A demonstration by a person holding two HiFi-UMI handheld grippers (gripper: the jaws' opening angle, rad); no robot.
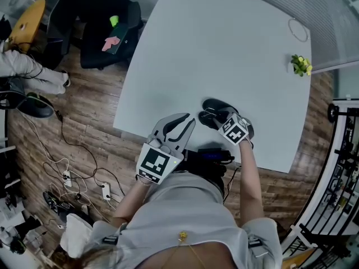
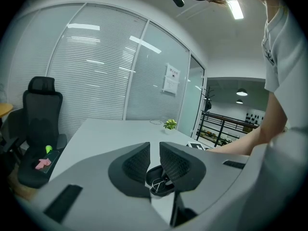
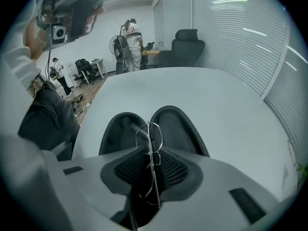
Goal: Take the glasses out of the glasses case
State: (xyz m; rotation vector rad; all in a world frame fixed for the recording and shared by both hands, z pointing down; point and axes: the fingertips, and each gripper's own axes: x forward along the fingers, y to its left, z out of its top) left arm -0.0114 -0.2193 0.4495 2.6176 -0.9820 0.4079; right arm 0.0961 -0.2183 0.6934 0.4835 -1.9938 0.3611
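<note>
An open black glasses case [image 1: 215,109] lies near the front edge of the light grey table [image 1: 224,43]. In the right gripper view both hollow halves of the case [image 3: 175,126] lie just below the jaws. Thin wire-framed glasses [image 3: 155,159] stand on edge between the pads, one lens rim sticking up over the case. My right gripper [image 3: 153,151] is shut on them and points steeply down; in the head view it [image 1: 220,118] sits over the case. My left gripper [image 1: 180,122] hovers left of the case, jaws slightly apart and empty. Its view [image 2: 154,150] shows the case [image 2: 155,174] through the gap.
A small potted plant [image 1: 301,65] and a thin wire ring [image 1: 298,29] sit at the table's far right. A black office chair [image 1: 106,32] stands beyond the left edge. Cables and a power strip [image 1: 73,178] lie on the wooden floor. People stand far off [image 3: 130,37].
</note>
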